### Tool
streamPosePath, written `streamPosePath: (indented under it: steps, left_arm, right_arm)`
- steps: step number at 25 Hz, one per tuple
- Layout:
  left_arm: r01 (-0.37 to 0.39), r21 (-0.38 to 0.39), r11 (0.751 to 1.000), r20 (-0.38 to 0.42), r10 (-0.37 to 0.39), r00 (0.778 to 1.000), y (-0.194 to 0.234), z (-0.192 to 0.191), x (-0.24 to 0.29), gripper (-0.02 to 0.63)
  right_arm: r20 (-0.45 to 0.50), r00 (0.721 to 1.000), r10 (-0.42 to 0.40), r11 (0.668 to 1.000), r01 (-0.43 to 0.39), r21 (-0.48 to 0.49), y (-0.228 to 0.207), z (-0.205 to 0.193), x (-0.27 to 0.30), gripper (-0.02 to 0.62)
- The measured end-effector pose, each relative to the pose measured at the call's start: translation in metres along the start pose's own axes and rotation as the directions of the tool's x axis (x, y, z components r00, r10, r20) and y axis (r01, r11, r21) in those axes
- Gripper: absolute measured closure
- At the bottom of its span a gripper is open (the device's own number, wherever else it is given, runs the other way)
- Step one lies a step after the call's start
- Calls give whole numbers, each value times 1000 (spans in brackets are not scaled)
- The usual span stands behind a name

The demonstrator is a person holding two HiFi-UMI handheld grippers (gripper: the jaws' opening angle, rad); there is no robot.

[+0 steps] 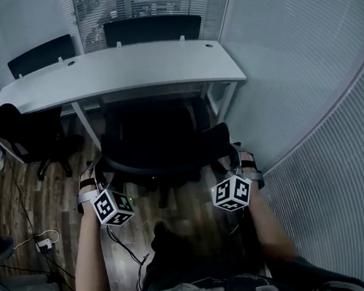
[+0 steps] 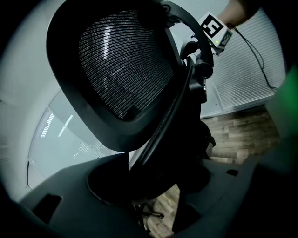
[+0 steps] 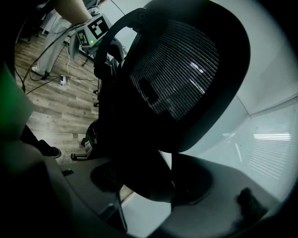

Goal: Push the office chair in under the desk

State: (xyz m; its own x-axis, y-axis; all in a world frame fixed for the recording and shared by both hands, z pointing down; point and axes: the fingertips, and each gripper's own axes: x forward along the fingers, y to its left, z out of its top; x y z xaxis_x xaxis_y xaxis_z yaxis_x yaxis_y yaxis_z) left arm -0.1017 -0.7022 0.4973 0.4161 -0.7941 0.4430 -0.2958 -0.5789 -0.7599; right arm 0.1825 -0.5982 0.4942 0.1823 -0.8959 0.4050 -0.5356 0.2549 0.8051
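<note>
Black mesh office chair (image 1: 160,143) stands right in front of the white desk (image 1: 118,68), between its legs. The backrest (image 1: 165,165) faces you. The chair's front meets the desk's near edge, but it is too dark to tell how far under it goes.

Your left gripper (image 1: 99,174) is on the left side of the backrest and your right gripper (image 1: 237,159) is on the right side, both at about the same height.

In the left gripper view the jaws are closed on the backrest's dark rim (image 2: 158,135), with the mesh (image 2: 123,65) rising above them. In the right gripper view the jaws clamp the opposite rim (image 3: 153,153) the same way, with the mesh (image 3: 181,69) above. Each view also catches the other gripper's marker cube at the far side of the chair.

Wood floor (image 1: 54,210) is under you, with a cable and plug (image 1: 44,244) on it at your left. Another black chair (image 1: 22,133) sits at the desk's left end, and two more (image 1: 153,29) stand behind the desk. A ribbed wall (image 1: 302,68) closes in the right side.
</note>
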Motion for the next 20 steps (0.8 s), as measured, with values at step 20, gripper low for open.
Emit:
streamPosePath:
  steps: [20]
  left_arm:
    - [73, 39, 997, 137, -78, 988, 71, 51, 186, 322]
  right_arm:
    - [-209, 977, -44, 997, 55, 51, -85, -21, 165, 321]
